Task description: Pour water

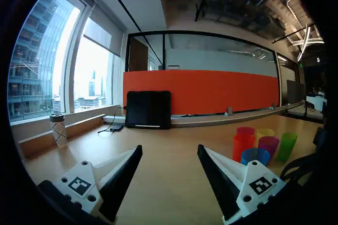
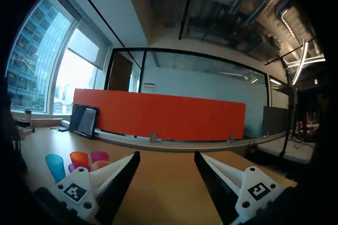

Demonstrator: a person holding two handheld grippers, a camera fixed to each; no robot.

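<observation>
In the left gripper view, a tall window (image 1: 46, 69) is seen at the far left. A lidded tumbler (image 1: 58, 130) is stood upright just below it, at the edge of the wooden desk (image 1: 169, 191). Further right, a dark tablet (image 1: 148, 109) is propped against an orange partition (image 1: 203, 92), and a cable (image 1: 110, 128) is laid by its lower left corner. The left gripper (image 1: 169, 157) is held low over the desk, with its two fingers spread wide apart and empty. To its right, beyond the right finger, a tight cluster of plastic cups (image 1: 262, 145) is set on the desk. A red cup (image 1: 242, 147) is placed at the left, a blue cup (image 1: 255, 156) nearest the camera and a green cup (image 1: 287, 145) at the right end, with yellow and purple ones between. Whether any cup holds water cannot be told.

In the right gripper view, the plastic cups (image 2: 84, 161) are found at the lower left, partly hidden behind the left finger, with the blue cup (image 2: 55, 166) at the left end of the group. The dark tablet (image 2: 84, 120) is seen beyond them against the orange partition (image 2: 169, 117). The right gripper (image 2: 167, 164) is likewise held over the desk, fingers spread and empty, to the right of the cups.
</observation>
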